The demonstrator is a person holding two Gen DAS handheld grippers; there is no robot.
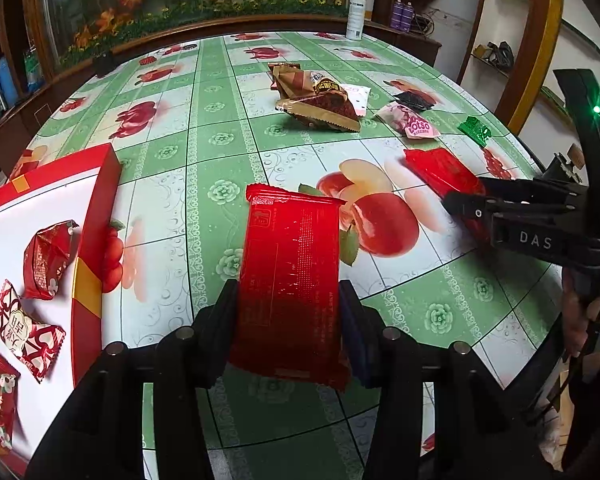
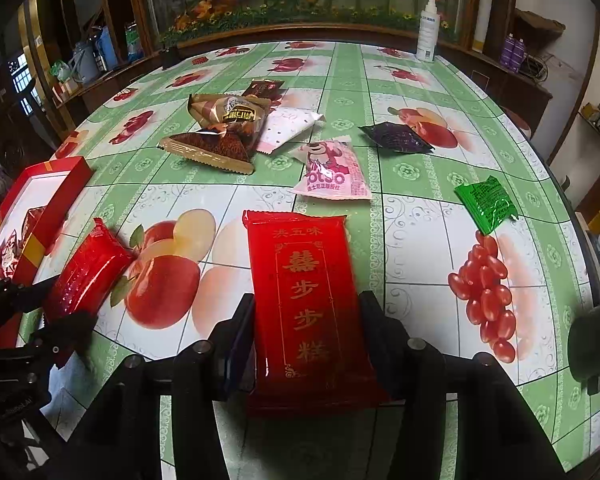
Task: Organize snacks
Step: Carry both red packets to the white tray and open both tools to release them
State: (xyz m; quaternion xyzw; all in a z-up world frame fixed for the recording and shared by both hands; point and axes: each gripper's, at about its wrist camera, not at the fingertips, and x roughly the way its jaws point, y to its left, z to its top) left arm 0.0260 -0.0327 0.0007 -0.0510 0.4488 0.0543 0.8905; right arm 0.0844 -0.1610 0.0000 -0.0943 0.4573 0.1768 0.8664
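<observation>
A plain-backed red packet (image 1: 288, 272) is held lengthwise in my left gripper (image 1: 288, 292), whose jaws are shut on its long sides just above the fruit-print tablecloth. The same packet (image 2: 88, 268) shows at the left of the right wrist view, in the left gripper (image 2: 46, 308). A second red packet with gold characters (image 2: 304, 292) lies between the jaws of my right gripper (image 2: 306, 298), both pads pressing its edges. From the left wrist view, the right gripper (image 1: 460, 204) grips that packet (image 1: 440, 172). The red box (image 1: 96, 208) with a white floor stands at left and holds several red-wrapped sweets.
Loose snacks lie across the middle of the table: a heap of brown packets (image 2: 216, 128), a white dotted packet (image 2: 288, 128), a pink Lotso packet (image 2: 332, 172), a dark purple packet (image 2: 396, 138) and a green one (image 2: 486, 204). A spray bottle (image 2: 427, 32) stands at the far edge.
</observation>
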